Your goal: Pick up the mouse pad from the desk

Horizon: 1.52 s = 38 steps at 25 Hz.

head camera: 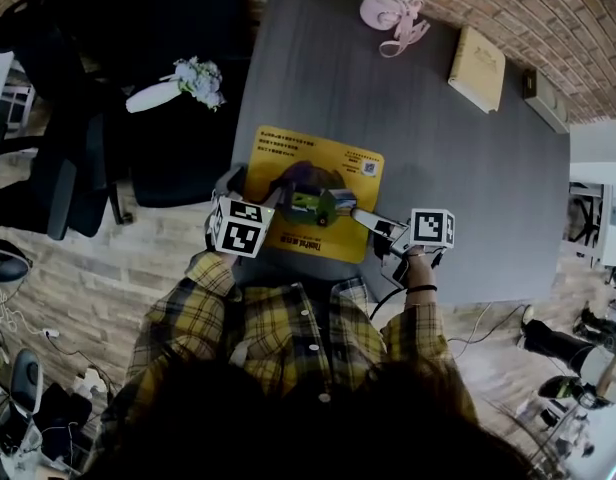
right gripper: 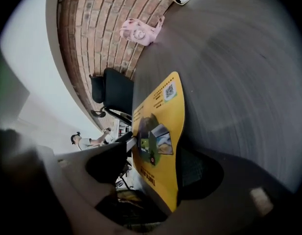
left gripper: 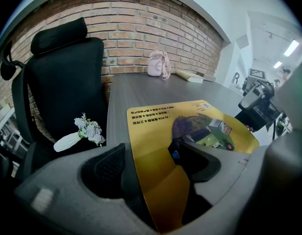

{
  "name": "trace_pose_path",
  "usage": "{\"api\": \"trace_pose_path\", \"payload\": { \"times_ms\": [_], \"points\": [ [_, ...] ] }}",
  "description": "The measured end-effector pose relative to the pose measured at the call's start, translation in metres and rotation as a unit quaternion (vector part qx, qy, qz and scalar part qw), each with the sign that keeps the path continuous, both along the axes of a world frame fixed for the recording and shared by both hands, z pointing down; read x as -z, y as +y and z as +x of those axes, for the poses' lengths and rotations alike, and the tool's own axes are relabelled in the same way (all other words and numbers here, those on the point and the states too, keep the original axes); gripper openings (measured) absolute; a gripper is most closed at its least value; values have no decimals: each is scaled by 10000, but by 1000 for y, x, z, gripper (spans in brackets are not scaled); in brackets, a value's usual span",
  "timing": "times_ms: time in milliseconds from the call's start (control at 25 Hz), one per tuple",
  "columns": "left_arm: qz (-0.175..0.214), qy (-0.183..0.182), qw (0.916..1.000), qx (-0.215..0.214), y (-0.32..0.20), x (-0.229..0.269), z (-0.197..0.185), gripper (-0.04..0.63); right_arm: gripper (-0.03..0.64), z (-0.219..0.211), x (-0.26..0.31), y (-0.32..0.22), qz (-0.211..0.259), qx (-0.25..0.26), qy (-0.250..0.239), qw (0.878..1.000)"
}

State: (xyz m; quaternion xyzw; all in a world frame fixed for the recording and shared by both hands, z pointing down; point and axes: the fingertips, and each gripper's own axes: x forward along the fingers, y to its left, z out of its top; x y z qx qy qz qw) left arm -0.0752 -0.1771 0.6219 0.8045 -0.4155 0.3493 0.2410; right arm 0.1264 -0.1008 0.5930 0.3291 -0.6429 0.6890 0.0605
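A yellow rectangular printed mouse pad [head camera: 308,168] [left gripper: 161,131] [right gripper: 165,114] lies at the near left end of the dark grey bench [head camera: 468,178], its near end lifted and bowed. The left gripper [head camera: 236,190] [left gripper: 153,155] has its fingers clenched on the pad's near left corner. The right gripper [head camera: 373,223] [right gripper: 158,153] stands at the near right corner with its fingers spread wide on either side of the pad's edge, not clamping it.

At the far end of the bench, well apart from the pad, sit a pink dial telephone [head camera: 391,6] [left gripper: 157,64] [right gripper: 138,31] and a tan flat book [head camera: 476,68] [left gripper: 189,75]. A black mesh office chair [left gripper: 62,82] stands just beside the bench's left edge, next to the pad. A white flower bouquet [head camera: 183,83] [left gripper: 82,131] lies on its seat.
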Motion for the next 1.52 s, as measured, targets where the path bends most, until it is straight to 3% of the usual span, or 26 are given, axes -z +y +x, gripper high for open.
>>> {"api": "trace_pose_path", "payload": {
  "times_ms": [160,400,560,680,760,920,1280,1520],
  "points": [
    [6,-8,10000,1,0,0,0,351,293,3,-3,-6,237,196,-105,9995],
    [66,60,10000,-5,-1,-4,2,351,258,-24,4,-19,580,511,-821,9936],
    [44,59,10000,-4,-1,-3,2,350,244,-42,7,-24,497,603,-1042,9915],
    [42,71,10000,-13,0,-4,2,350,214,-49,3,-26,526,858,-849,9913],
    [45,72,10000,-7,0,-4,1,350,176,-40,-11,-23,267,884,-354,9951],
    [3,71,10000,14,1,-3,0,350,15,-42,-18,-20,40,676,-489,9965],
    [38,60,10000,43,0,-1,0,350,15,-38,-20,-21,-30,681,-507,9964],
    [3,83,10000,7,1,-3,1,350,14,-49,-4,-24,665,857,-896,9901]
  ]
}}
